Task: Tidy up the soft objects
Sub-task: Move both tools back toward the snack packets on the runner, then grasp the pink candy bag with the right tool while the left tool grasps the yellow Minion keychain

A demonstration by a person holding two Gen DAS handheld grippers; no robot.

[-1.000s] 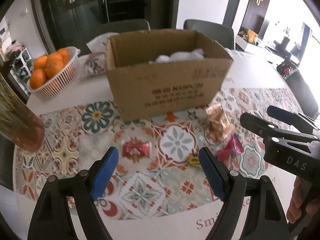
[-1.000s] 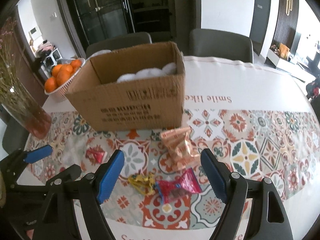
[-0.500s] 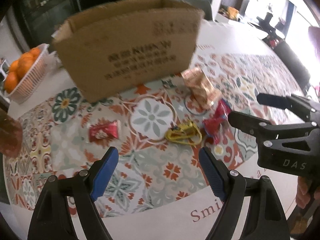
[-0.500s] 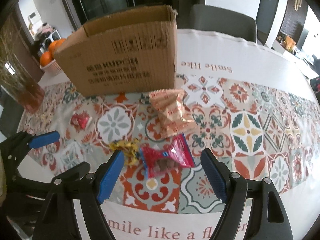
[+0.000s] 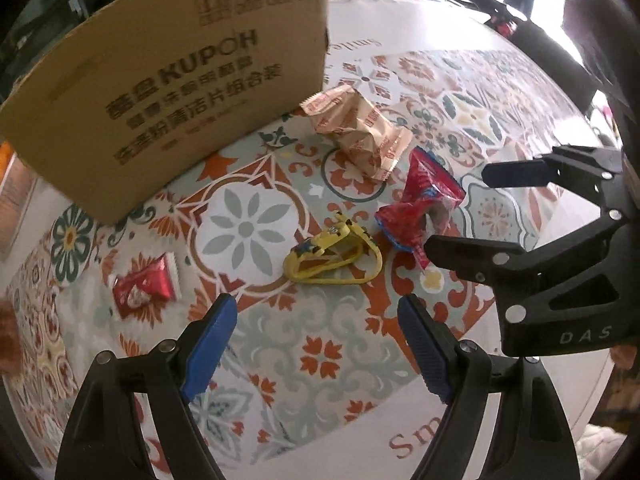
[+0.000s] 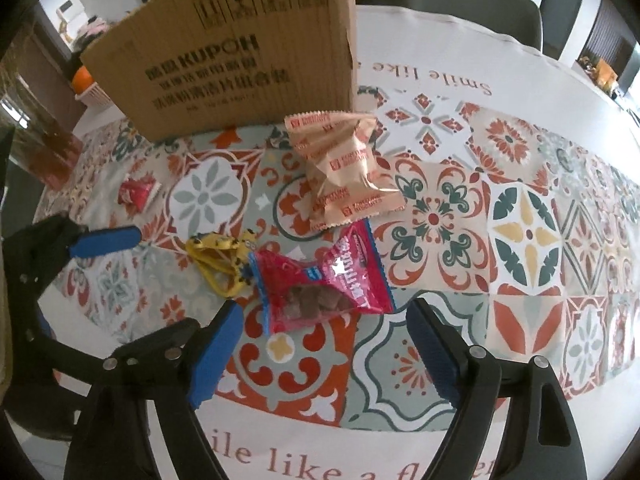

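Observation:
On the patterned tablecloth, in front of a cardboard box [image 5: 180, 92] [image 6: 240, 60], lie several soft things. There is a tan snack packet [image 6: 344, 168] [image 5: 356, 128], a red-pink snack bag [image 6: 324, 280] [image 5: 424, 204], a yellow looped strap [image 5: 332, 256] [image 6: 220, 252] and a small red packet [image 5: 142, 286] [image 6: 136, 192]. My right gripper [image 6: 324, 312] [image 5: 456, 210] points down and its jaws are opening. The near end of the red-pink bag lies between its tips, untouched by the pads. My left gripper [image 5: 316, 312] is open and empty, just short of the yellow strap. One of its blue fingers [image 6: 108, 238] shows in the right wrist view.
The box wall stands close behind the packets and hides what is inside it. A glass vase [image 6: 48, 148] and a basket of oranges [image 6: 86, 80] stand at the far left. Grey chairs [image 6: 460, 20] line the far table edge. Bare tablecloth [image 6: 520, 240] stretches to the right.
Both grippers have sunk towards the table, so the packets look larger and the box's inside has dropped from sight. The left gripper has rolled. The right jaws stand slightly wider.

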